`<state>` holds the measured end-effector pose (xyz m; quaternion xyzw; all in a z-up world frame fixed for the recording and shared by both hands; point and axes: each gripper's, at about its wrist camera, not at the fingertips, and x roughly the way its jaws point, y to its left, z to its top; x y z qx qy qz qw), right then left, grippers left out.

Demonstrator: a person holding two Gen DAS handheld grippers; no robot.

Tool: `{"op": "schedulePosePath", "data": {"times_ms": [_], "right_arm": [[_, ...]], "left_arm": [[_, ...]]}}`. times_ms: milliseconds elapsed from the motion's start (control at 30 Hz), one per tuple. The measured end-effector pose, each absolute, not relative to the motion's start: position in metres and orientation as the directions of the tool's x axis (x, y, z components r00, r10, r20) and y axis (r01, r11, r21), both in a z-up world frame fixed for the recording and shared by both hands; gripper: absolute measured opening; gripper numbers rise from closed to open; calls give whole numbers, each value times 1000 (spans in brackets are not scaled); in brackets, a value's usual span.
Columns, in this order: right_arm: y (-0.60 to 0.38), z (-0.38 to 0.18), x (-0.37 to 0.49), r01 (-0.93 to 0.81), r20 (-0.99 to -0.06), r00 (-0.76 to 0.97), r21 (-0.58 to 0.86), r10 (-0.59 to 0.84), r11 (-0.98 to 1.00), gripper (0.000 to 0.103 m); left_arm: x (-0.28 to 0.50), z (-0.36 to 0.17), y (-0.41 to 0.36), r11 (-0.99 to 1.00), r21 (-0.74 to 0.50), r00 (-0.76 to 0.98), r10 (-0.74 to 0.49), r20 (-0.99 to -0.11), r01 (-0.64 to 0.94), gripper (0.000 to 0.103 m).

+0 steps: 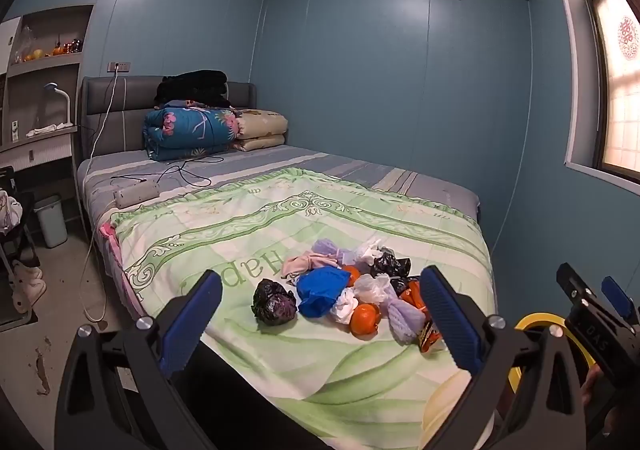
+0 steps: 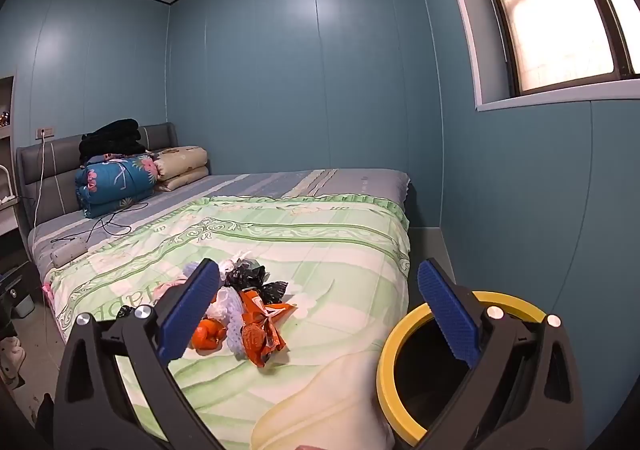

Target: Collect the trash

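My left hand-held gripper and right hand-held gripper both gape empty. The trash pile lies on the bed, left of the yellow-rimmed bin. It looks light, crinkly and slippery; I'd pinch the bunched folds.

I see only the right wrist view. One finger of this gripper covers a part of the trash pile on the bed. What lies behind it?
Observer: A crumpled blue plastic bag lies there, near the middle of the pile.
Operator: Thank you. And the left gripper, how does it stand?
Observer: The left gripper is open and empty. It points at the same pile from the foot of the bed.
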<state>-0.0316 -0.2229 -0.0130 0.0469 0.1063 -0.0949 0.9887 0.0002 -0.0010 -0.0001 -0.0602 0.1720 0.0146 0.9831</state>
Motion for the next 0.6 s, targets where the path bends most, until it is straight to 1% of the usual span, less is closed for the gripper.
{"op": "schedulePosePath", "data": {"times_ms": [300,600], "right_arm": [[-224,-14,-31,197,-227,958,75,-175,978,95],[-224,-11,-32,199,-228,958,81,-176,977,95]], "left_arm": [[6,1,-1,990,-127,936,13,-351,-62,95],[1,-3,-1,991,-126,941,1,-340,-46,95]]}}
